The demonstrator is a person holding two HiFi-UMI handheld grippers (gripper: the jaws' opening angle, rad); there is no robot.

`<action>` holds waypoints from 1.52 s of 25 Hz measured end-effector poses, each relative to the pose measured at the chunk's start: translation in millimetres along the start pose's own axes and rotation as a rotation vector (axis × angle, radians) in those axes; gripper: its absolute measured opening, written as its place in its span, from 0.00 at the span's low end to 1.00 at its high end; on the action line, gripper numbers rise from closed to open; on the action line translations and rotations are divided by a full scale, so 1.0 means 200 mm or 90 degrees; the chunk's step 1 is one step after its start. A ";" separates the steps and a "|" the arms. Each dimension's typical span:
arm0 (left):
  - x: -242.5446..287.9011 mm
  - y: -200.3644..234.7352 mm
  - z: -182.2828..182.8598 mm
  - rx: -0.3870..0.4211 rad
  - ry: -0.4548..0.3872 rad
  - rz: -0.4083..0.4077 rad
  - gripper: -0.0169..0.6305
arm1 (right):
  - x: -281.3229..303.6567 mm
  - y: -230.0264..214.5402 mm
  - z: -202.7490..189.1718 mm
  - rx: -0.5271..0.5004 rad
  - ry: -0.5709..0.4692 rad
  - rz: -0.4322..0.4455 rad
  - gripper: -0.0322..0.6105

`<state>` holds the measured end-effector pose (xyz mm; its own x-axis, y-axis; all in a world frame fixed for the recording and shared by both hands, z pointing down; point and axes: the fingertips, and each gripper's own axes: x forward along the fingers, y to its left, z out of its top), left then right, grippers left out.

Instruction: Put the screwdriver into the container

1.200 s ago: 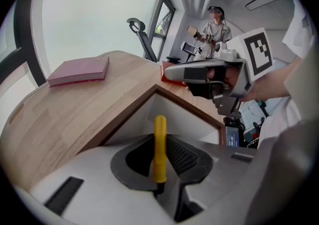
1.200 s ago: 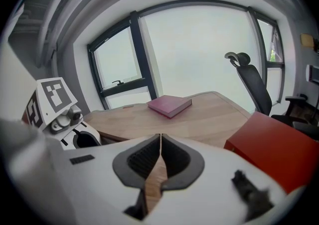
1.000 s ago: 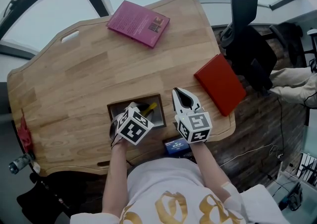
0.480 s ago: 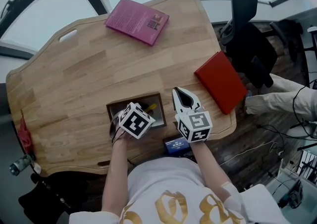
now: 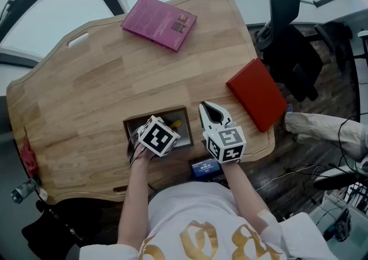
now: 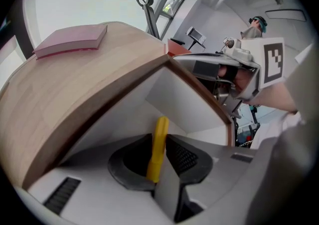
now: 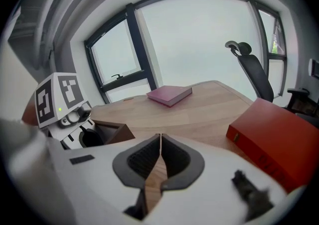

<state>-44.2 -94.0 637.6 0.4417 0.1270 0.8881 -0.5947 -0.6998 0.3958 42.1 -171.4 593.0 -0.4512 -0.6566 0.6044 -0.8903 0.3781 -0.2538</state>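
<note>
The container (image 5: 131, 123) is a wooden box with a white inside (image 6: 185, 103), near the table's front edge. My left gripper (image 5: 165, 125) points steeply down into it, shut on the yellow screwdriver (image 6: 158, 145). A bit of the yellow handle (image 5: 175, 123) shows beside the marker cube in the head view. The screwdriver's far end is hidden inside the box. My right gripper (image 5: 209, 111) rests just right of the box, over the tabletop. Its jaws (image 7: 160, 143) are shut with nothing between them. The box's corner (image 7: 112, 131) lies to its left.
A pink book (image 5: 158, 22) lies at the table's far side and a red book (image 5: 257, 94) at the right edge. A small blue thing (image 5: 205, 167) sits at the front edge by my body. An office chair (image 5: 286, 0) stands beyond the table's right side.
My left gripper has tilted a little over the box, with the screwdriver still in it. The right gripper has kept still. Someone's leg at the far right has shifted.
</note>
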 end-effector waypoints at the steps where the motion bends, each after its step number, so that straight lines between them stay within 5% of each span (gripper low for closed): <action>1: 0.00 0.00 -0.01 -0.003 0.004 0.000 0.15 | 0.00 0.00 -0.01 0.001 0.007 0.003 0.10; 12: 0.02 0.01 -0.02 -0.019 0.017 -0.001 0.15 | 0.04 0.04 -0.12 0.004 0.069 0.034 0.10; 38: 0.00 0.00 -0.01 -0.028 0.000 -0.009 0.26 | 0.00 0.02 -0.11 0.014 0.060 0.031 0.10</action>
<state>-44.8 -91.9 638.5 0.4497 0.1364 0.8827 -0.6173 -0.6669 0.4174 39.3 -155.4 608.7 -0.4870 -0.5732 0.6590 -0.8691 0.3926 -0.3009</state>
